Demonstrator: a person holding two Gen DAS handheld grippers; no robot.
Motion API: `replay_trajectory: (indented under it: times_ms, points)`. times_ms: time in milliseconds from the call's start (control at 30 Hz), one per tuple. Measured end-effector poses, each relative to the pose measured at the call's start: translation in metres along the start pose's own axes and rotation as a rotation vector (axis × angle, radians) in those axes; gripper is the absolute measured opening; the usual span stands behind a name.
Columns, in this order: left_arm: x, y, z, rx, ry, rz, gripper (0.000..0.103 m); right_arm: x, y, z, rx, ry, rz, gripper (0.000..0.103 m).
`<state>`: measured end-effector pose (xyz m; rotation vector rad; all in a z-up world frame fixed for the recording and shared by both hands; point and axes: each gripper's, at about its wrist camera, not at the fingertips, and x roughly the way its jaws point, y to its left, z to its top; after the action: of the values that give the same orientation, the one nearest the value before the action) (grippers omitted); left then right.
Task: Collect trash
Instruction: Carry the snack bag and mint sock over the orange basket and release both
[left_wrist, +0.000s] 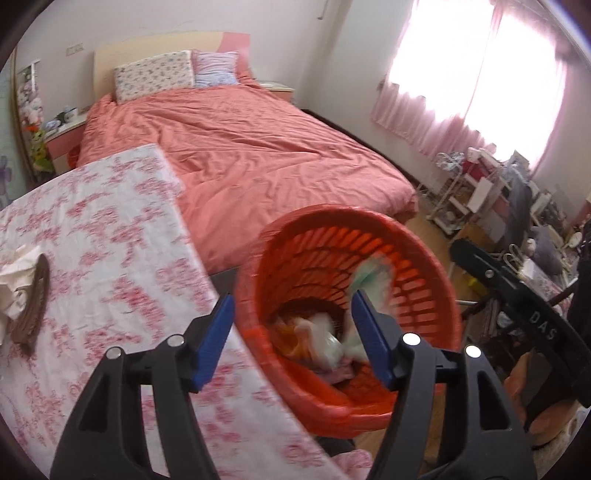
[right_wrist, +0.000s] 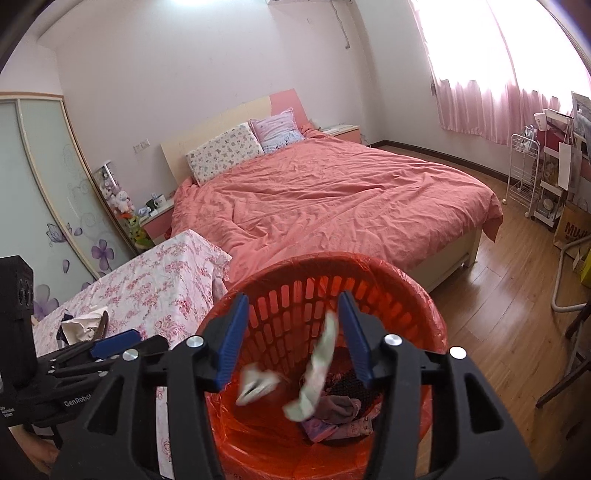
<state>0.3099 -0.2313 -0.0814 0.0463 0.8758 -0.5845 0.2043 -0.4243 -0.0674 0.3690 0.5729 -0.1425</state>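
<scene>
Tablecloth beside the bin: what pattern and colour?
White tablecloth with a pink-red floral print, sharpest in the right wrist view.

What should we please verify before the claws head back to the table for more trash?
1. Left claw open with nothing between its blue fingers: ok.
2. Right claw open, its scrap released: ok; a pale blurred scrap hangs between the fingers over the red bin, apparently falling.
3. Scraps headed inside the bin, not outside: ok, as far as both views show.
4. Trash left on the table: not ok; crumpled paper lies there beside a brown object.
5. Room left in the bin: ok; only the bottom is covered.
6. Floor free of trash: cannot tell.
</scene>
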Motion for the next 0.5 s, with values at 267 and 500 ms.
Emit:
replay_trajectory:
  times_ms: [267, 500]
  points:
    - [-0.033, 0.039, -0.02, 0.02, -0.049, 0.142, 0.076, 0.002, 0.018, -0.01, -0.048, 0.013, -0.026, 0.065]
    - [-0.078, 0.104, -0.048, -0.042, -0.092, 0.306, 0.081, 0.007, 0.052, -0.023, -0.109, 0.052, -0.028, 0.066]
